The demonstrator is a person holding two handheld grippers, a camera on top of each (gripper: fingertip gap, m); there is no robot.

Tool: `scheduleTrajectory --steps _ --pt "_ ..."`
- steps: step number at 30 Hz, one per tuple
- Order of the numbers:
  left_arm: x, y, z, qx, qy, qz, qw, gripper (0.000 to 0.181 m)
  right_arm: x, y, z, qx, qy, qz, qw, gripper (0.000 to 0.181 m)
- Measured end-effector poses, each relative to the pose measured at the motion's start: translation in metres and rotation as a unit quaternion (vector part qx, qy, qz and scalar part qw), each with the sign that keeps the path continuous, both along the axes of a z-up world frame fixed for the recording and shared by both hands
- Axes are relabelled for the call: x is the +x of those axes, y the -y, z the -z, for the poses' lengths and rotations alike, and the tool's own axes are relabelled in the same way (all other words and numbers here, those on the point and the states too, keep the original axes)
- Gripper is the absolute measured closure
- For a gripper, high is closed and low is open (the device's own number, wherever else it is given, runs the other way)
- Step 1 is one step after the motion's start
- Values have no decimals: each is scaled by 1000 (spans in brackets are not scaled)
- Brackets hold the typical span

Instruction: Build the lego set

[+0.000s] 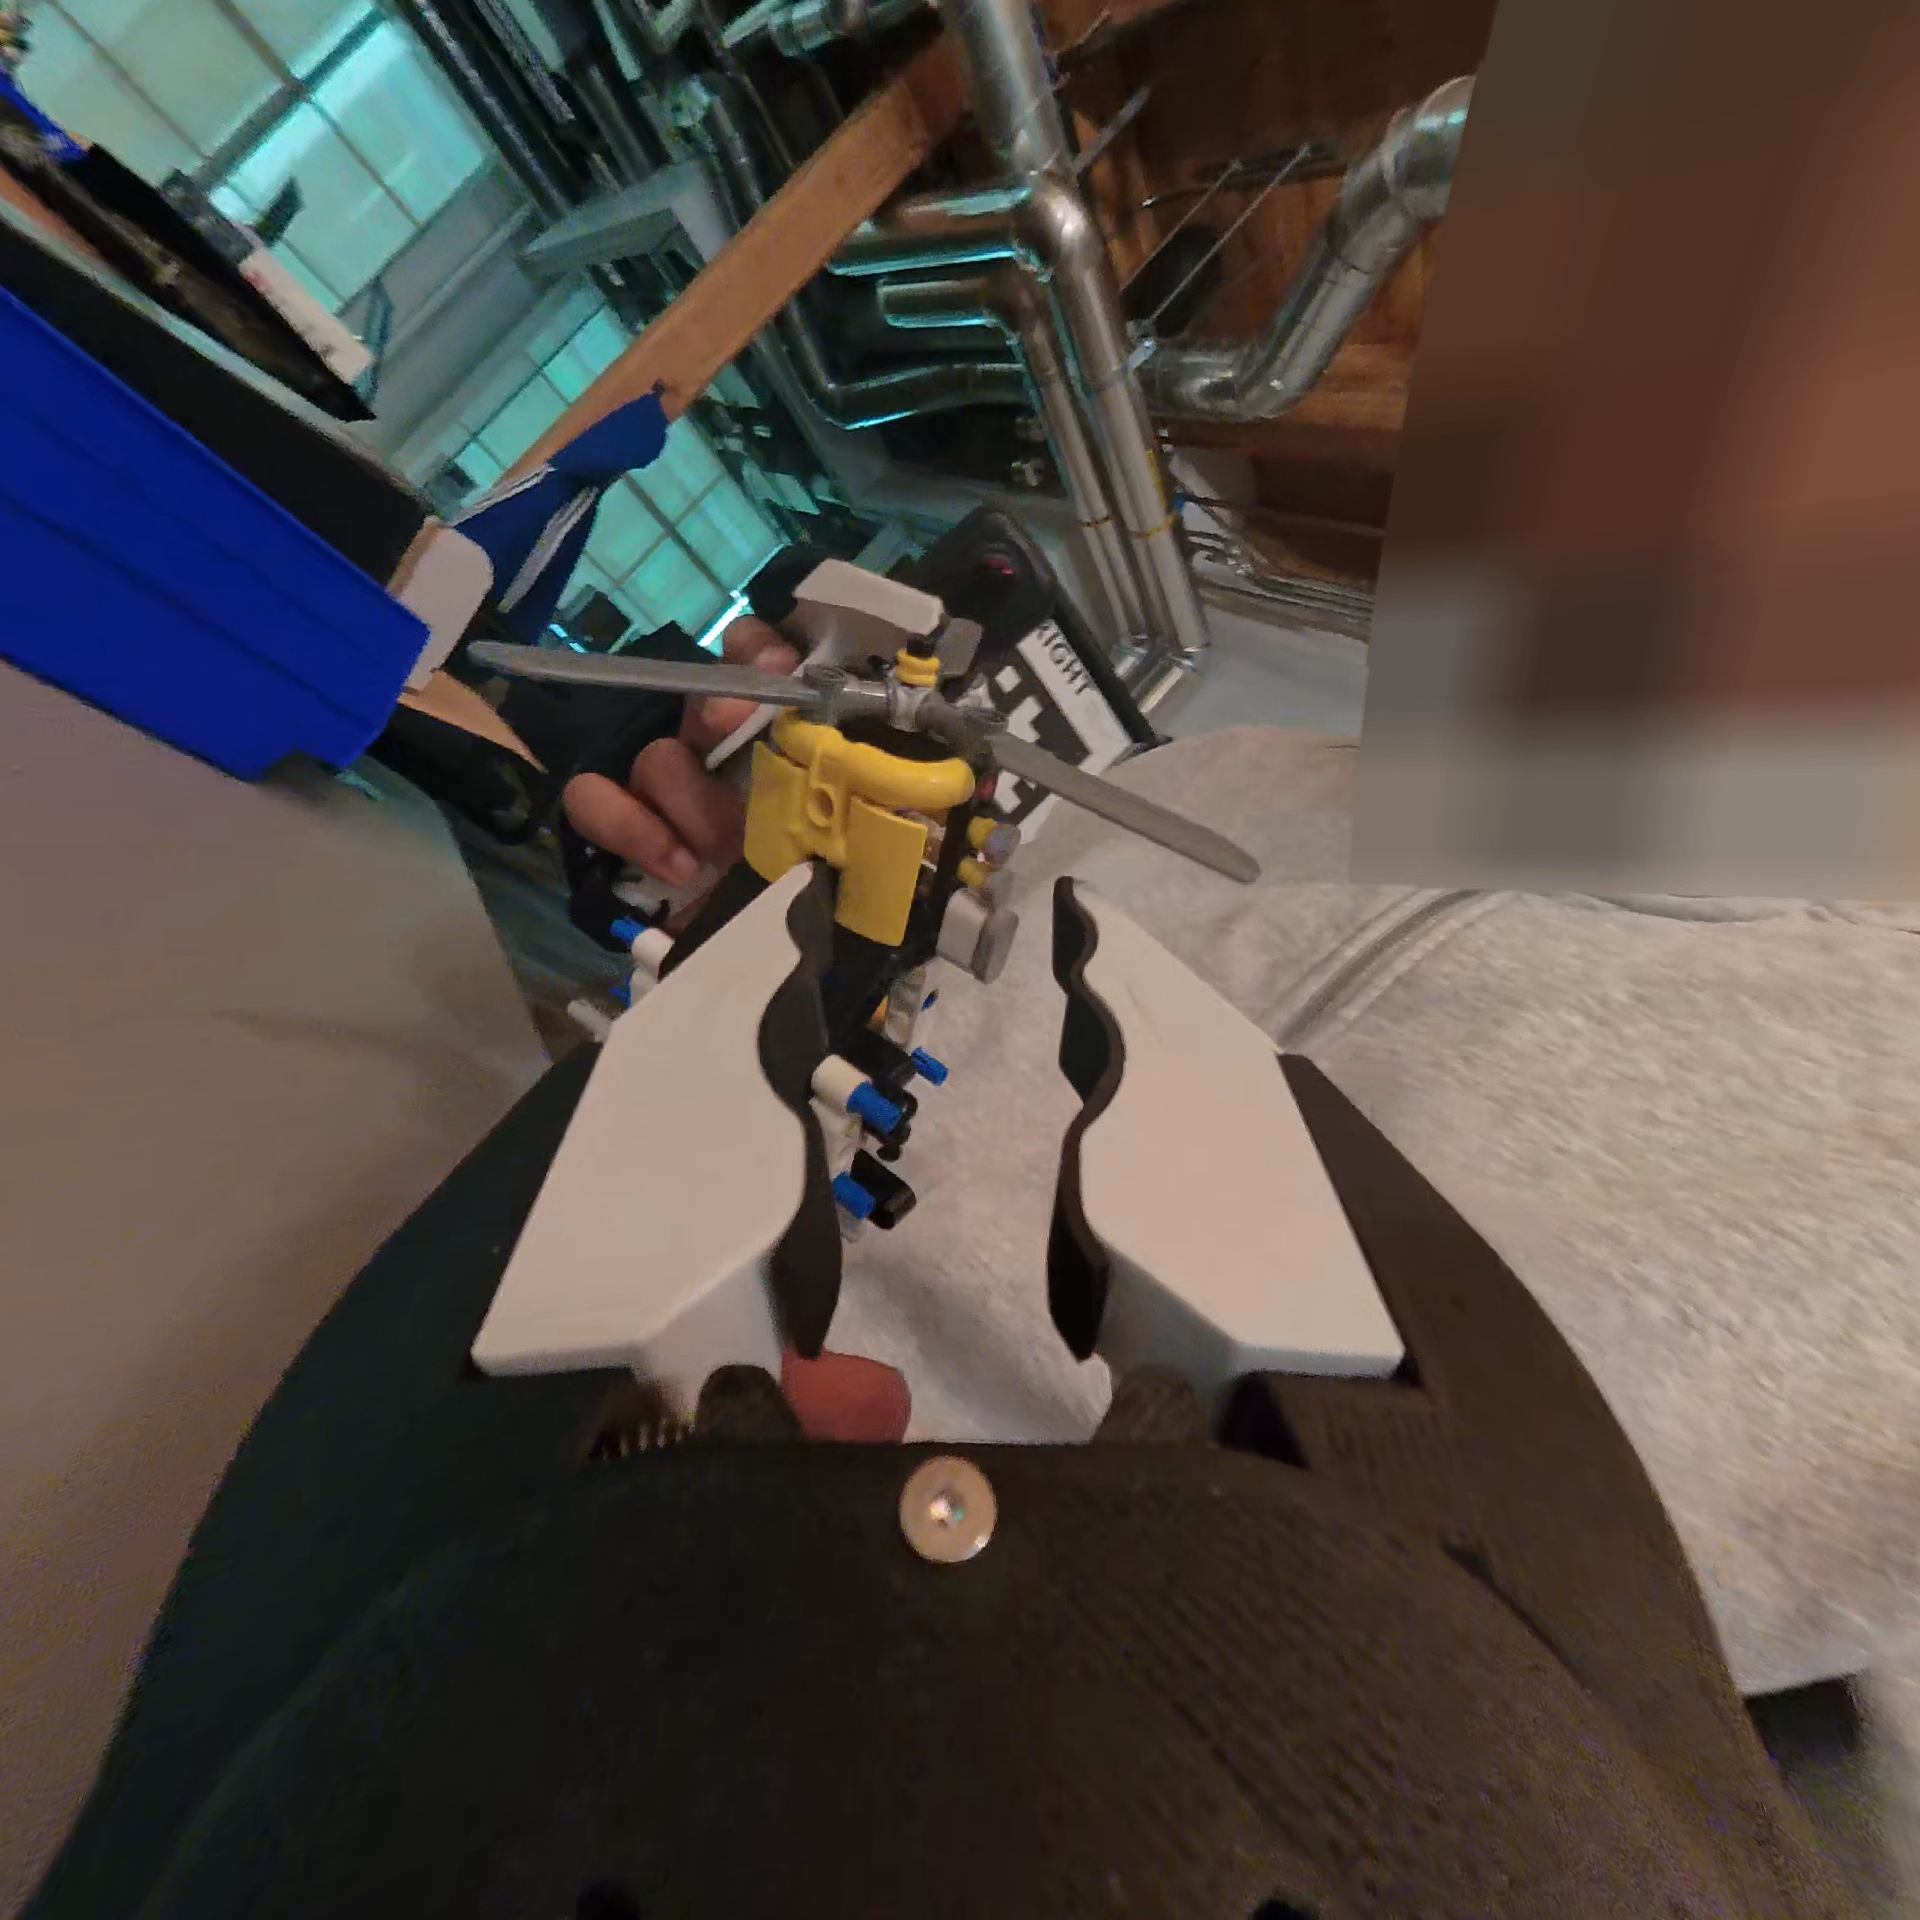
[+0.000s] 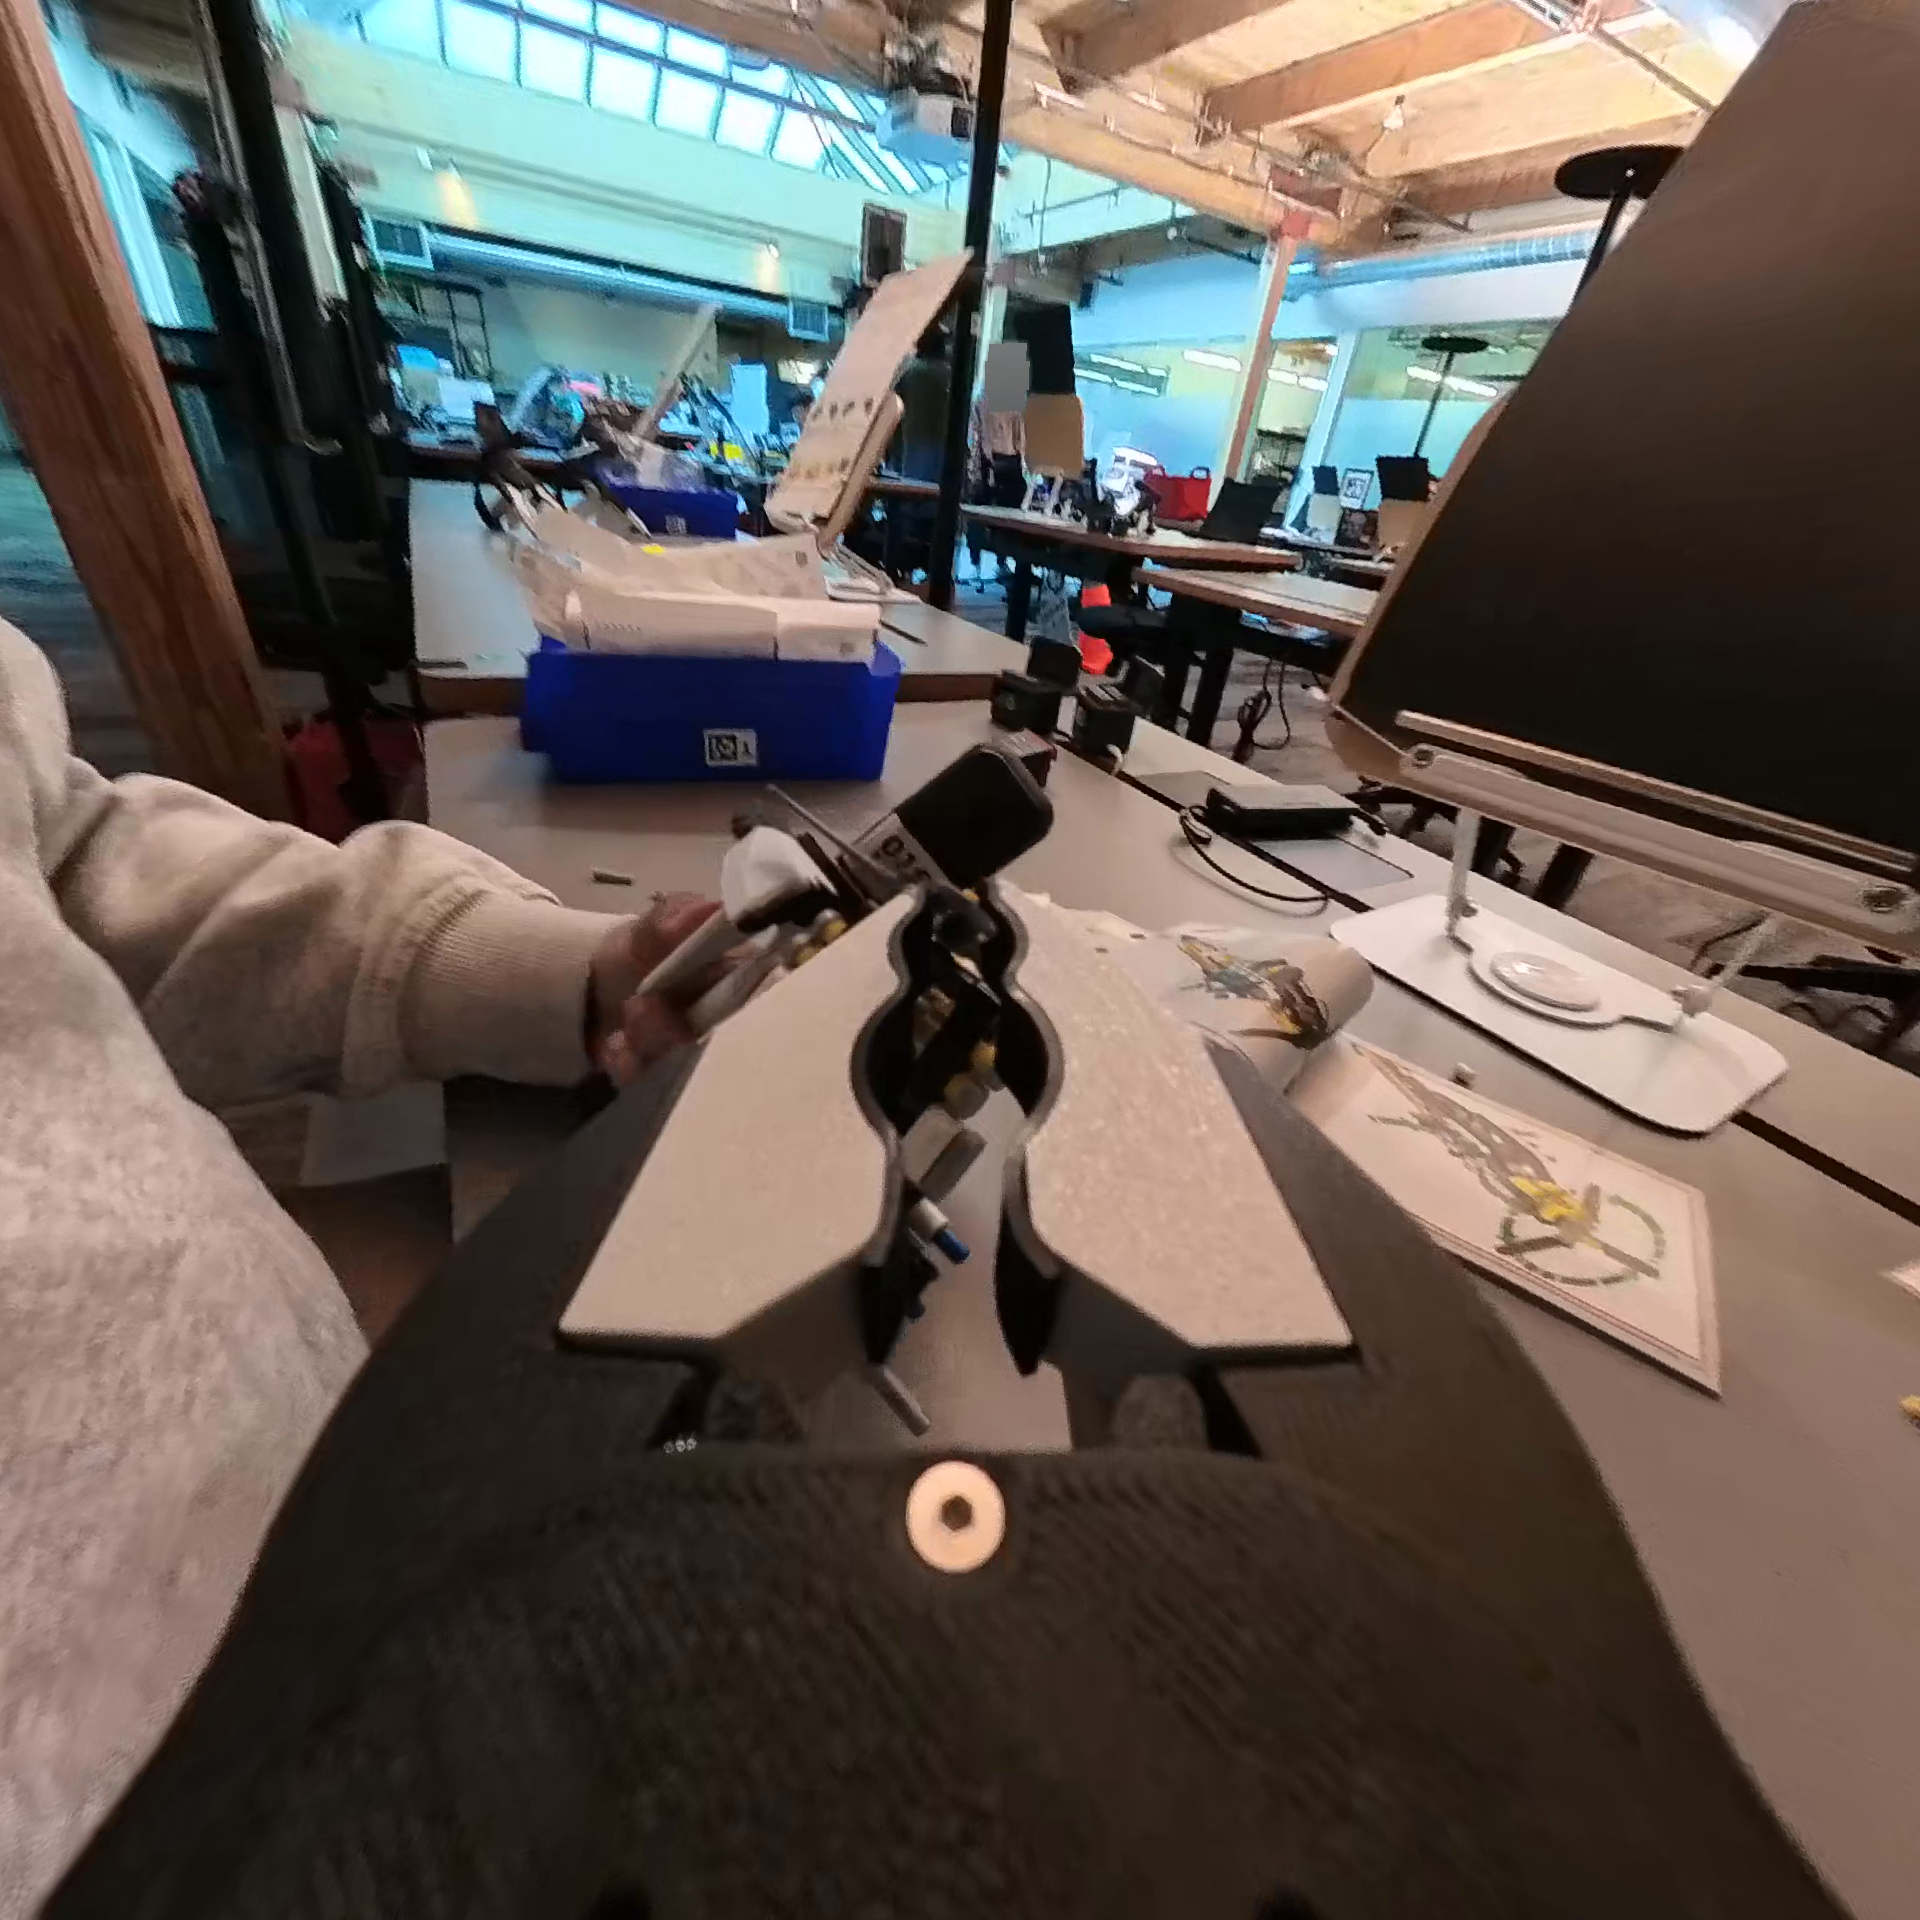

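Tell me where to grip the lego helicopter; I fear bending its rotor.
Grip the lego helicopter by its black beam frame below the yellow cowl, coming from the tail end. The grey rotor blades spread thin and wide above, so jaws closing under them should stay clear.

- One lego helicopter model, with two grey rotor blades
- Two grippers: left, right
- One blue bin
- Two printed instruction sheets
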State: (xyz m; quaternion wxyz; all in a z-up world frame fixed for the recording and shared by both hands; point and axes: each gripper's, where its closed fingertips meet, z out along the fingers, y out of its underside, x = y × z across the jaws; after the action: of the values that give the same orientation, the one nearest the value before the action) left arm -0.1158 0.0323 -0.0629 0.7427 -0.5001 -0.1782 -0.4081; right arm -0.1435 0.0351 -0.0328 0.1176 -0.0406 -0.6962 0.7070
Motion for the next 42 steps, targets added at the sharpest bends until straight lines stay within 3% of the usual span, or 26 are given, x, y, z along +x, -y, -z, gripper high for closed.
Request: scheduleTrajectory --steps 5,11,15,20,26,31,34,38,42 --pt "-9 -4 7 -19 27 -31 999 146 -11 -2 8 33 -7 35 999 175" --pt "-15 22 -5 -31 9 -155 987 151 -18 27 -4 17 2 28 999 174" --pt "-10 49 -16 -73 -15 -261 963 150 -15 56 -12 12 -29 24 999 175" --pt "-10 59 -9 -204 -59 -348 913 148 -18 68 -4 4 -15 29 999 175" --pt "-19 27 18 -281 -63 -336 897 145 -33 37 26 13 47 80 996 175" --pt "-19 -18 47 -298 -42 -261 917 146 -37 -5 52 0 110 104 988 174" --pt "-20 -36 58 -266 2 -221 938 149 -37 -23 63 -9 143 114 983 173" --pt "-26 -46 59 -226 46 -217 949 162 -36 -32 65 12 127 129 983 171" --pt "-26 -49 59 -233 40 -218 947 163 -32 -28 64 61 71 138 986 170"
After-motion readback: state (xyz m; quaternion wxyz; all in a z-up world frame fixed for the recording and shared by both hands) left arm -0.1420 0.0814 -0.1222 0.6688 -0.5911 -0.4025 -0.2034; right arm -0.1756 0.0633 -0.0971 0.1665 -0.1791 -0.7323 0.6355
